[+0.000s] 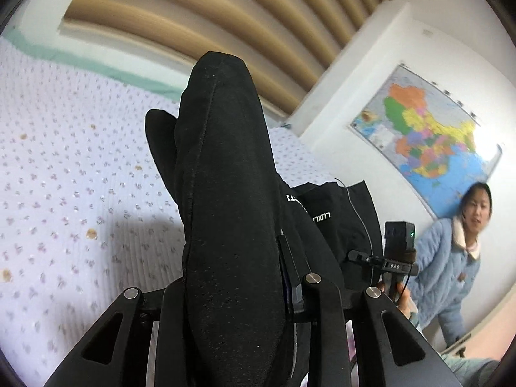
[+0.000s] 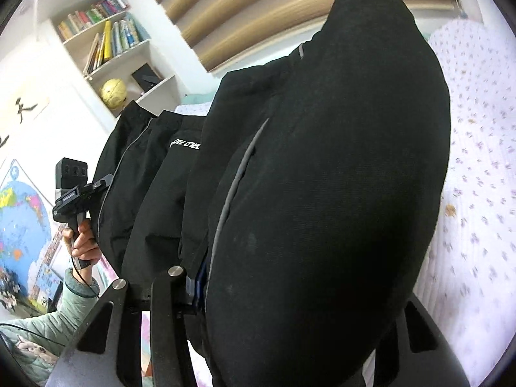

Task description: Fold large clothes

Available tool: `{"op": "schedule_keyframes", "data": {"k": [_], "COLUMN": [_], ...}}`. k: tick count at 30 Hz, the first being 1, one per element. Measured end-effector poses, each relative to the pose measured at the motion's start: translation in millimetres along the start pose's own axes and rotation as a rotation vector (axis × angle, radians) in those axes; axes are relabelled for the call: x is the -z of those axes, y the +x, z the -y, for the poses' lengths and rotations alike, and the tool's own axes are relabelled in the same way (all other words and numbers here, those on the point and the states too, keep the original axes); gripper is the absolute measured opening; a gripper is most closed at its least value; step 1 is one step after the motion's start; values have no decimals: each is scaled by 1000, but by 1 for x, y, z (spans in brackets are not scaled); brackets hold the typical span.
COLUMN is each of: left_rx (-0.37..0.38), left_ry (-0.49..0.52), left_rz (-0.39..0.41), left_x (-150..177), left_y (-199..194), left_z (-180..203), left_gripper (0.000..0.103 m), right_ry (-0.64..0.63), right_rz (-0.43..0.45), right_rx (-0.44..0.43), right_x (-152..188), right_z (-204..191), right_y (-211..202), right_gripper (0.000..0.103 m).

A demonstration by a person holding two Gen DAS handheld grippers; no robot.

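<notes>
A large black garment point(image 1: 225, 193) with a small white logo is lifted off the bed point(image 1: 64, 177), stretched between both grippers. My left gripper point(image 1: 258, 277) is shut on one black edge, and cloth drapes over its fingers and hides the tips. My right gripper point(image 2: 206, 287) is shut on the other edge of the black garment point(image 2: 322, 177), which bulges over it and fills that view. The right gripper point(image 1: 398, 258) shows in the left wrist view; the left gripper point(image 2: 72, 193) shows in the right wrist view.
The bed has a white quilt with small purple flowers point(image 2: 477, 193). Tan curtains point(image 1: 225, 16) hang behind it. A bookshelf point(image 2: 106, 42) and a wall map point(image 1: 429, 138) line the walls. A second person in a blue quilted jacket point(image 1: 451, 264) stands at the right.
</notes>
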State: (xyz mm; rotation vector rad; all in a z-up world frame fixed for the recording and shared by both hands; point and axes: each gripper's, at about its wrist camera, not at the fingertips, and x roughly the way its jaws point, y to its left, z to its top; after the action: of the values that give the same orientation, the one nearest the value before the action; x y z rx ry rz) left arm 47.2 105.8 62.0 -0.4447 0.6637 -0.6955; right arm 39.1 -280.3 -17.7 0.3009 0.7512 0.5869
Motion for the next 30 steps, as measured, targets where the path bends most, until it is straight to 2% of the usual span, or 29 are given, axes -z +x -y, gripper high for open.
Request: {"op": "schedule_keyframes", "data": {"k": [4,9,15,17,18,20,21,22,25,27,30], "left_rx": [1,-7,-68,-87,-65,-40,-47,-50,-43,-79,-216], "left_ry": [1,-60,-183,-251,-311,-412,-458,-477,-514,-491,-425], "left_rz": [4,-10,-74,-66,-60,-58,-58,-62,-60,-59,-10], "left_x": [25,69,122,142,151,168,177,182,193,190,172], "left_y": [-27,-31,1,1,-2,-6,-7,-8,-17,-30,-70], "left_z": [14,-3,-60,-88,-106,-136,-149,-156,-167,-166,-154], "left_gripper": [29,29,29,30,31,34,36,39,46,46,45], "right_ry": [-17,12,100,142,181,275,316,347,400,411,373], "right_rz": [-21,-76,-194,-195,-187,-177,-177,-181,-193,-187,-195], "right_rx": [34,52,100,125,116,86,79,80,92,95,233], "right_x": [0,15,40,49,52,61,65,70,84,87,77], "right_z": [-4,-12,19,34,46,71,79,87,100,104,97], "right_y": [3,5,50,59,58,56,58,59,58,48,27], "right_gripper": [53,53,53,53,54,57,62,68,72,72,74]}}
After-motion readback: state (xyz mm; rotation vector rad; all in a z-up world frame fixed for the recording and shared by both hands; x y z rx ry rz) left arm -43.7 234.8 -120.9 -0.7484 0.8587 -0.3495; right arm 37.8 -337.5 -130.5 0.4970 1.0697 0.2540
